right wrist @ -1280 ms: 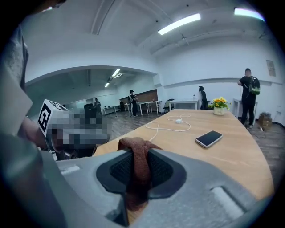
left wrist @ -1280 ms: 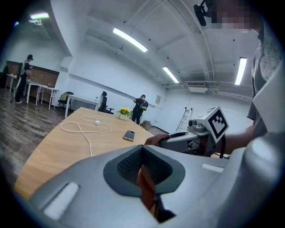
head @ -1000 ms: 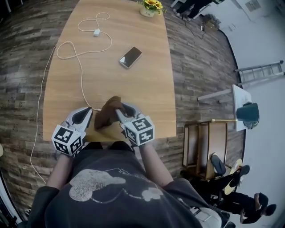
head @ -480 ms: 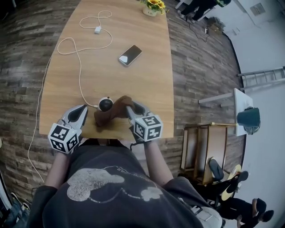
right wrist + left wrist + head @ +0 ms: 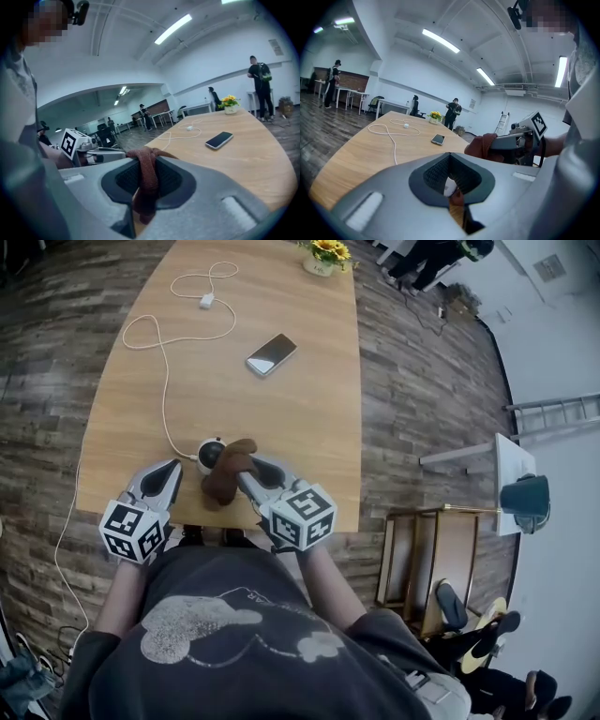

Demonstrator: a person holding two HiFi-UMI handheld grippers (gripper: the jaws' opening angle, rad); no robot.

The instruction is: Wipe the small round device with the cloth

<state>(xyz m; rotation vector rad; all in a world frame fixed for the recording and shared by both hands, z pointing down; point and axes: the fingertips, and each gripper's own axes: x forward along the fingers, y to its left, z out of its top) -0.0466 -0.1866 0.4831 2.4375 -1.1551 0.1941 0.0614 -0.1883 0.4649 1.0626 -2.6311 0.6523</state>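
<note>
Brown cloth (image 5: 221, 484) is clamped in right gripper (image 5: 246, 474) and laid against small round device (image 5: 207, 450) near table (image 5: 281, 418) front edge; left gripper (image 5: 172, 471) is held closed, empty, just beside

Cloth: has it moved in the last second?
Yes. The cloth slid right off the device, which it fully covered; the device's left half now shows.

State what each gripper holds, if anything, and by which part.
The right gripper holds the brown cloth by a bunched fold pinched between its jaws. The left gripper holds nothing.
</note>
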